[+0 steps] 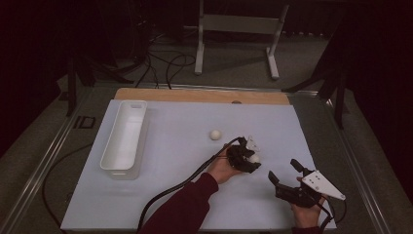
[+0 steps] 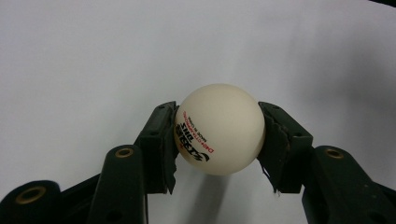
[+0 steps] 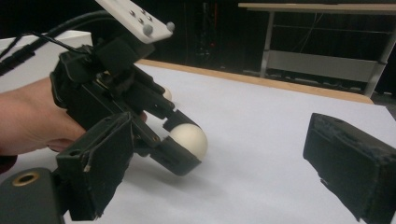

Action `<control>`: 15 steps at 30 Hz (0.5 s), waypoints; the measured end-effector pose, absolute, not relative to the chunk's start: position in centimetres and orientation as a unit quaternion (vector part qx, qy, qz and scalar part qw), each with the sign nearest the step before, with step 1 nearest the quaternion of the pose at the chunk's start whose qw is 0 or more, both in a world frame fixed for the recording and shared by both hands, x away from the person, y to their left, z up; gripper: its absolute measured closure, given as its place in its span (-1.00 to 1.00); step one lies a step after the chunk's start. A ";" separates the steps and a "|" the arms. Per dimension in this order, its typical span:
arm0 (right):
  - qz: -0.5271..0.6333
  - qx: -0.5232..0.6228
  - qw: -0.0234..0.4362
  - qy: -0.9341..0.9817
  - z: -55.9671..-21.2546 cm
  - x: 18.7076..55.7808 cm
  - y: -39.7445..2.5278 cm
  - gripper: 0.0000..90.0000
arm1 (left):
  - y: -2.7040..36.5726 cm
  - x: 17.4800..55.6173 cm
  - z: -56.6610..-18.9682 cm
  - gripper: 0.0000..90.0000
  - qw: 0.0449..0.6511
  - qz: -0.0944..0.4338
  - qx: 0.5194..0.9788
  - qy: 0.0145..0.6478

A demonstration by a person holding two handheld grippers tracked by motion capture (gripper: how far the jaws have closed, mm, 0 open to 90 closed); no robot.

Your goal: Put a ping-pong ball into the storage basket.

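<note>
A white table-tennis ball (image 2: 219,128) with printed lettering is pinched between the black jaws of my left gripper (image 2: 217,142), just over the white mat. The high view puts that left gripper (image 1: 252,162) right of the mat's middle, with the held ball (image 1: 255,157) at its tip. A second white ball (image 1: 215,134) lies loose on the mat, up and to the left of it. My right gripper (image 1: 282,169) is at the front right, jaws wide apart and holding nothing. Its own view faces the left gripper (image 3: 186,141) and the held ball (image 3: 192,139).
A long white tray (image 1: 124,136) stands on the left side of the white mat (image 1: 185,195). A wooden strip (image 1: 202,95) runs along the far edge. Beyond it are cables on the floor and a grey metal frame (image 1: 238,29). A black cable (image 1: 170,190) trails from the left gripper.
</note>
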State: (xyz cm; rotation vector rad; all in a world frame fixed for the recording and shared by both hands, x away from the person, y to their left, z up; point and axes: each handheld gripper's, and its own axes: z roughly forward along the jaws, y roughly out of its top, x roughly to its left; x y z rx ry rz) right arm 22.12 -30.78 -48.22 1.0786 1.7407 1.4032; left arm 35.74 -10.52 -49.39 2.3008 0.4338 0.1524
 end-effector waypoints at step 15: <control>0.534 0.409 0.324 0.665 -48.3 22.1 -30.7 -0.82 | -8.9 35.8 -46.6 0.14 0.386 0.079 0.901 0.180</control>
